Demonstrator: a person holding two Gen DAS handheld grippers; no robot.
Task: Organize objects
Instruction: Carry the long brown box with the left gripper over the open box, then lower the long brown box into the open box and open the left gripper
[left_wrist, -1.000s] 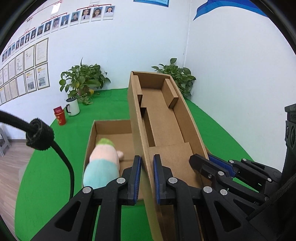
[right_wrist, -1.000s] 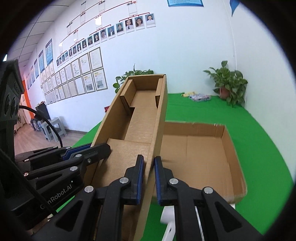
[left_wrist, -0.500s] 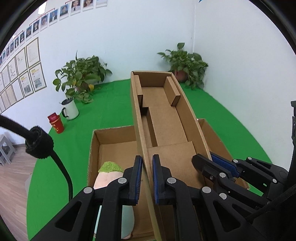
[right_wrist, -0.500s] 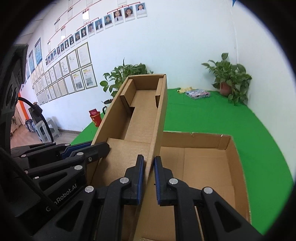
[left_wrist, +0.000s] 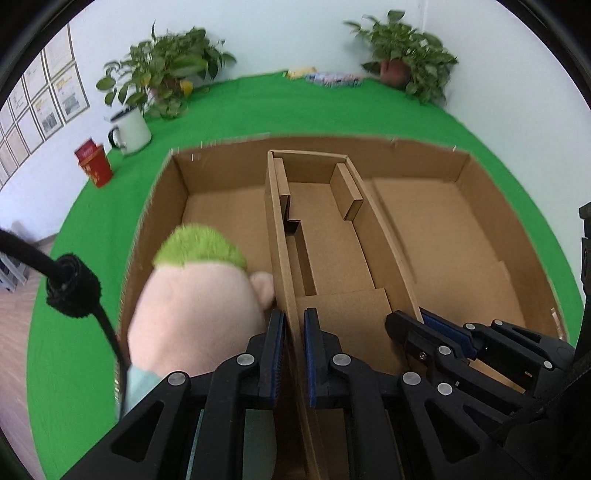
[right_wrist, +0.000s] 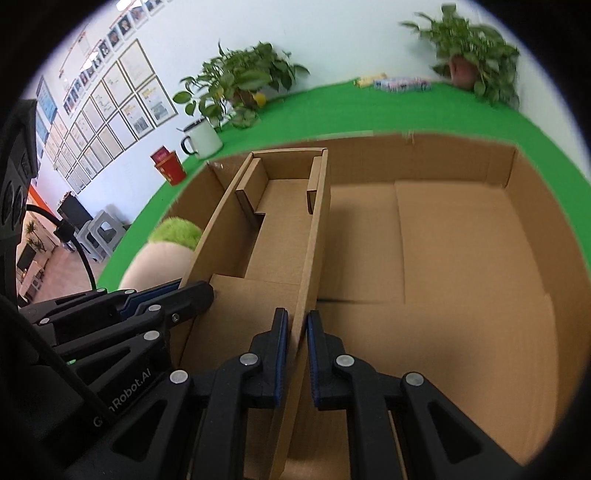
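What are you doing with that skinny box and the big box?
A person holds two grippers. The left gripper and the right gripper each have their jaws shut on a side wall of the narrow cardboard tray, held over the big open box. A plush toy sits inside the big box, left of the tray.

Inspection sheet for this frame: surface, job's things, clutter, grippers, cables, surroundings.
Surface: green mat.
Job's things: narrow cardboard insert inside the large open box; plush toy in the box, left of the insert.
Clutter: white mug, red tin, packets by the far wall.
Grippers: left gripper and right gripper, each shut on an insert wall.
Cables: black cable, left.
Surroundings: two potted plants, framed papers.
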